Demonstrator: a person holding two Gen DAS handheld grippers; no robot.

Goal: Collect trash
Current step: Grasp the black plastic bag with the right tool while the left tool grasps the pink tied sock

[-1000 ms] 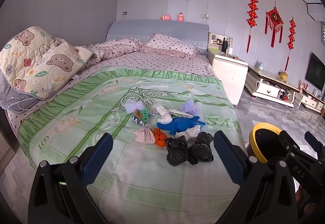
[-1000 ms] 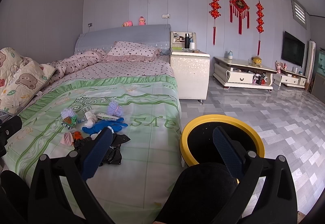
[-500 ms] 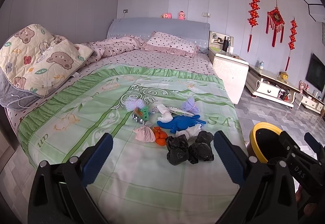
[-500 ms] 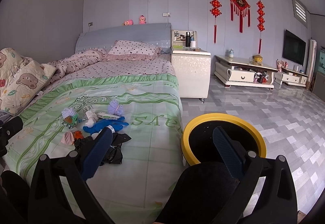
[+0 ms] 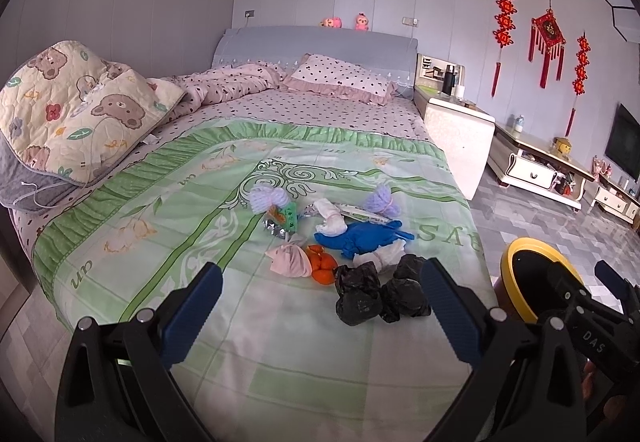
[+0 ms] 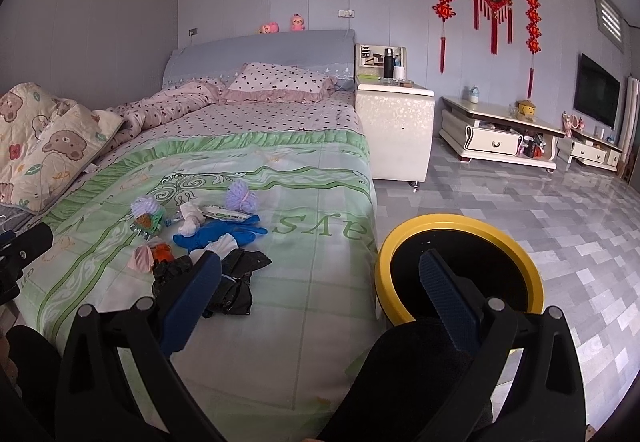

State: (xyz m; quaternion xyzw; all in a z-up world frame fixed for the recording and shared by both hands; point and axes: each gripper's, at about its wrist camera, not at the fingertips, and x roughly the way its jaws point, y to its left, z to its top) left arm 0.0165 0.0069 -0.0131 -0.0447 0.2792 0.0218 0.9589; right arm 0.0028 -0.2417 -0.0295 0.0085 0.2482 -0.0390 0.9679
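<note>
A pile of trash lies on the green bedspread (image 5: 160,226): crumpled black bags (image 5: 376,292), a blue glove (image 5: 362,238), an orange scrap (image 5: 322,266), a pink wad (image 5: 290,262), white tissue (image 5: 330,219), two purple puffs (image 5: 268,197) and a green wrapper (image 5: 286,217). The pile also shows in the right wrist view, with the black bags (image 6: 236,282) and the blue glove (image 6: 220,236). A bin with a yellow rim (image 6: 460,226) stands on the floor beside the bed. My left gripper (image 5: 320,298) is open and empty, just short of the black bags. My right gripper (image 6: 320,294) is open and empty, above the bed's edge next to the bin.
A bear-print quilt (image 5: 76,113) is heaped at the bed's left side. A white nightstand (image 6: 396,129) stands past the bed's right side, and a low TV cabinet (image 6: 500,137) lines the right wall. Grey tiled floor (image 6: 520,193) lies to the right.
Both grippers have crept slightly forward toward the pile and the bin. Their jaws stay open.
</note>
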